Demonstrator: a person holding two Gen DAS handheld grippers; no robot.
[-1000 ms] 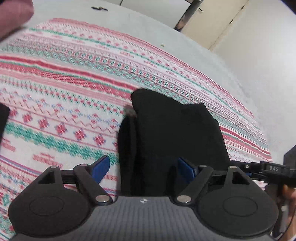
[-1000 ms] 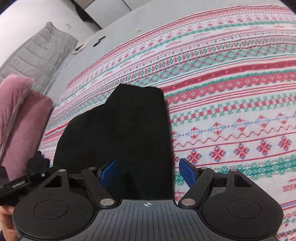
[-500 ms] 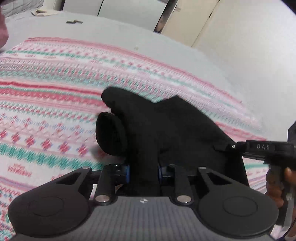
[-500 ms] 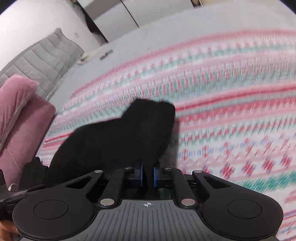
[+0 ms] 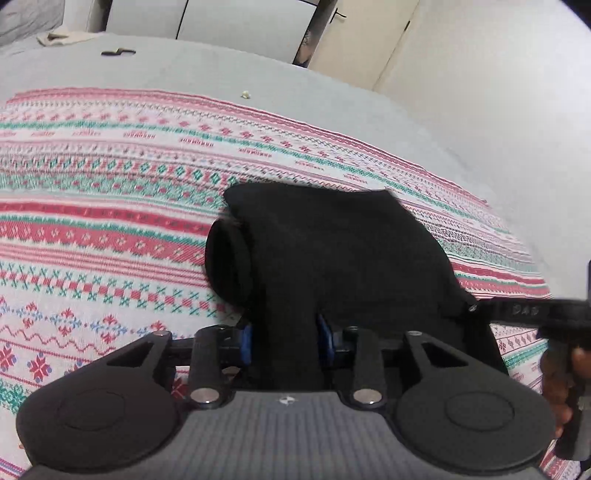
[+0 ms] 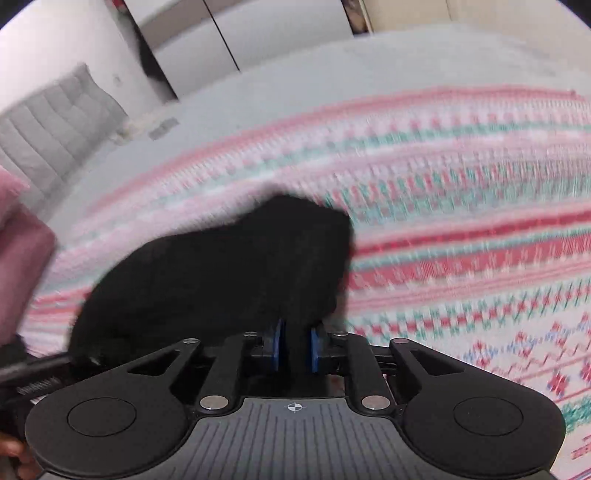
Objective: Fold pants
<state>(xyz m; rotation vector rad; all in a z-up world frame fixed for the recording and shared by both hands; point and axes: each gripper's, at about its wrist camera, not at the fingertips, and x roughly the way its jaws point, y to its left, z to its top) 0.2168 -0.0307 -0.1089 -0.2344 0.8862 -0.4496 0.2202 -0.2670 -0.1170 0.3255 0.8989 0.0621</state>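
Note:
The black pants [image 5: 332, 251] lie bunched on a red, green and white patterned blanket [image 5: 110, 206]. My left gripper [image 5: 284, 343] is shut on the near edge of the pants, its blue pads [image 5: 246, 341] pressing thick cloth. My right gripper [image 6: 294, 345] is shut on the other near corner of the pants [image 6: 221, 273], lifting it off the blanket [image 6: 461, 236]. The right gripper also shows at the right edge of the left wrist view [image 5: 524, 310]. The right wrist view is blurred by motion.
A grey bed sheet [image 5: 221, 70] extends beyond the blanket. Pink pillows [image 6: 18, 251] and a grey quilted cushion [image 6: 48, 136] lie at the left in the right wrist view. Small dark items [image 5: 118, 52] lie on the far sheet. Wardrobe doors [image 5: 240, 18] stand behind.
Both grippers went from open to shut on the pants' near edge. They have lifted it and are carrying it forward, so the cloth bunches up.

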